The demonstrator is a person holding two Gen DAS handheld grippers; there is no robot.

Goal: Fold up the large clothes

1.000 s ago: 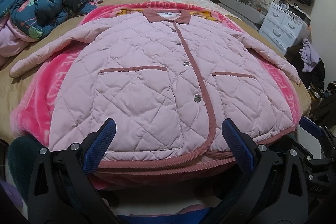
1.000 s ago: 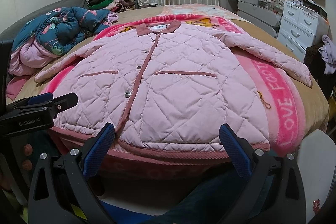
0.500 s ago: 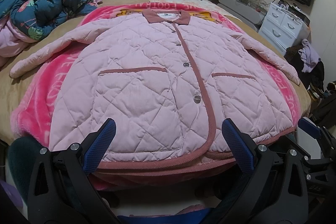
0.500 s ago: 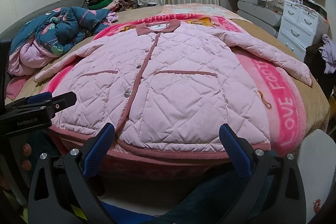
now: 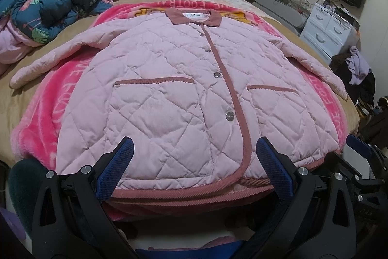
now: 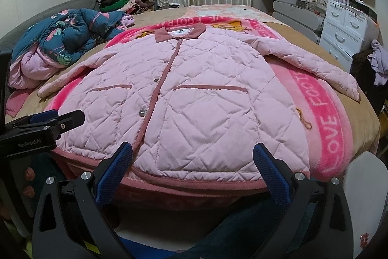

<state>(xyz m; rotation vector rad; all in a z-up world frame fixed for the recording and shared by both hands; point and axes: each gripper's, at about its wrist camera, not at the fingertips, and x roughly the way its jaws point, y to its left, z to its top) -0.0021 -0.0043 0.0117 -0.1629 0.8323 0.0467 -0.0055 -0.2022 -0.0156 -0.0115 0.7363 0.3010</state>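
A pale pink quilted jacket with dusty-rose trim [image 5: 174, 98] lies buttoned and spread flat, sleeves out, on a bright pink fleece blanket [image 6: 325, 118], ready for folding. The left gripper [image 5: 194, 169] and right gripper [image 6: 194, 171] hover at its hem, both spread wide, holding nothing.

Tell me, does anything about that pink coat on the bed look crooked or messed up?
Nothing stands out. The pink quilted jacket lies flat, front up and snapped shut on the pink blanket, collar straight, both sleeves spread outward. Both tongs, left and right, are open near its hem, holding nothing.
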